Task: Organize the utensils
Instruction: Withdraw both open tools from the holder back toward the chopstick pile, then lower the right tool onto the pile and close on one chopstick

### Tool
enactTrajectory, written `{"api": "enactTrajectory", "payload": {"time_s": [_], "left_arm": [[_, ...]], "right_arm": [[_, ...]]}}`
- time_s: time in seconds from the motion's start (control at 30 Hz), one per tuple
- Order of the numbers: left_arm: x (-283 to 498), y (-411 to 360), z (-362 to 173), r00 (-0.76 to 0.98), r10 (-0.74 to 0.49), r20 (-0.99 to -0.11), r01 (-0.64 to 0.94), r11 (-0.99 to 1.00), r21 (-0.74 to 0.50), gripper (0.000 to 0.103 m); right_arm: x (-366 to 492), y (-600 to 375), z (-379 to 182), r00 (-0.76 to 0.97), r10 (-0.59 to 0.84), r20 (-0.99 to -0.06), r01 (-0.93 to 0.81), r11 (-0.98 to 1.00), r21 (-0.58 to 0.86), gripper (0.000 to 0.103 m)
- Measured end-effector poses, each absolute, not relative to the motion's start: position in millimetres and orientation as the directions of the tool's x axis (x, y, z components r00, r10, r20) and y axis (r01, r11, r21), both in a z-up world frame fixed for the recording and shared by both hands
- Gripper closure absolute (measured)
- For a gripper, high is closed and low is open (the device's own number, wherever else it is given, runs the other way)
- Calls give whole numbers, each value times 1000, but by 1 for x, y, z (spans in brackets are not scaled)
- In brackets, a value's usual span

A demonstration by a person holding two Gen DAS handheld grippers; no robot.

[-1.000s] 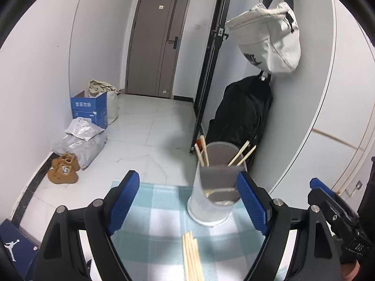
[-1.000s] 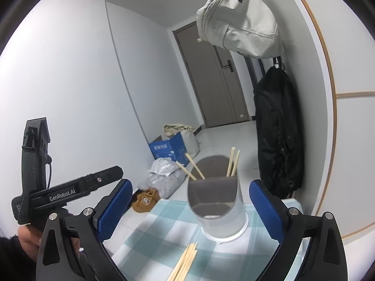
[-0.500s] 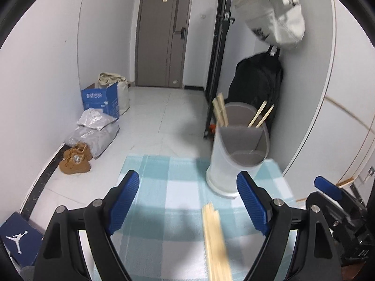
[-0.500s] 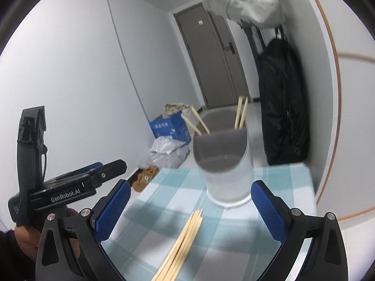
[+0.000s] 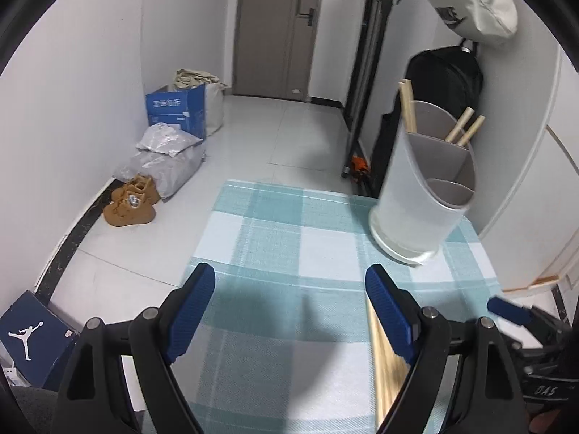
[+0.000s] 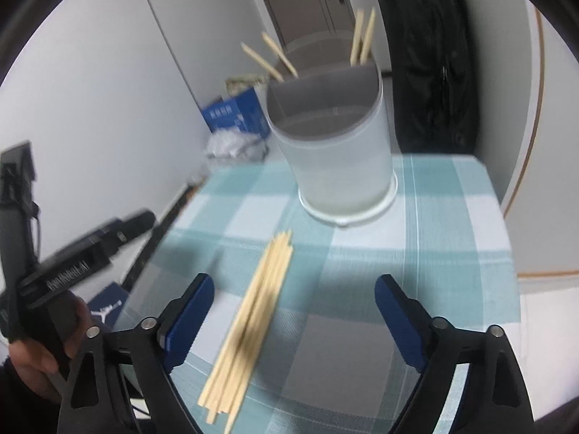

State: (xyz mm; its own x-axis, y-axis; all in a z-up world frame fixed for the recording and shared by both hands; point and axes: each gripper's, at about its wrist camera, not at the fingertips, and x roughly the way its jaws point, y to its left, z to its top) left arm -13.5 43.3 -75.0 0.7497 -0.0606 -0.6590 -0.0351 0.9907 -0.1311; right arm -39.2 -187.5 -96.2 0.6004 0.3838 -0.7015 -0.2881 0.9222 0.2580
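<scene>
Right hand-held gripper: lower than a second ago, jaws closing, ungrasped, around loose chopsticks.
Left hand-held gripper: released, empty, above table.
Holder: closer now; pick-up seems next.

black gripper frames, blue ribbed fingers, silver screws

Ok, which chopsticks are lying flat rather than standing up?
The loose bundle of chopsticks on the checked cloth; the others stand in the utensil holder.

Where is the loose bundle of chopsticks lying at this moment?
In the right wrist view, the chopsticks lie flat on the checked cloth, in front of the utensil holder, between the right gripper's closing jaws.
</scene>
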Motion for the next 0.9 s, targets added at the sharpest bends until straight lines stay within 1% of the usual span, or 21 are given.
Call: {"api": "enactTrajectory", "payload": {"time_s": [0.03,0.1,0.13,0.2,0.23,0.3,0.33,0.47,0.6,0.63,0.7,0.9], "left_arm": [[-12,45,-76,747,-59,-662,-42,990,-135,21],[-8,51,-81,730,-58,-681,-64,986,-152,21],[-6,54,-83,719,-64,-692,-72,984,-166,21],[-3,60,-84,708,-82,-701,-80,977,-195,21],[-1,62,-85,702,-91,-706,-81,975,-207,21],[1,66,-84,702,-76,-708,-98,974,-202,21],[1,69,-84,701,-63,-710,-115,973,-201,21],[4,84,-84,692,-89,-716,-150,953,-264,21],[5,89,-84,686,-88,-722,-167,947,-274,21],[5,89,-84,683,-86,-725,-166,949,-269,21],[6,91,-84,681,-84,-728,-173,947,-271,21],[9,99,-84,677,-103,-729,-196,929,-314,21]], "right_arm": [[-36,-185,-101,578,380,-722,-286,923,256,22],[-30,-181,-110,540,372,-755,-285,925,251,31],[-26,-177,-114,520,361,-774,-284,928,243,34],[-19,-172,-121,495,338,-800,-273,935,226,44],[-15,-168,-125,479,325,-816,-269,939,216,45],[-9,-162,-131,458,307,-834,-264,943,202,53],[-7,-160,-132,455,304,-837,-265,944,199,55],[-1,-148,-132,450,294,-843,-280,943,179,55],[7,-135,-138,422,259,-869,-300,944,136,69],[8,-134,-139,421,248,-872,-302,945,123,70],[10,-130,-136,437,222,-871,-304,948,88,78],[14,-129,-135,428,178,-886,-275,960,59,80]]}}
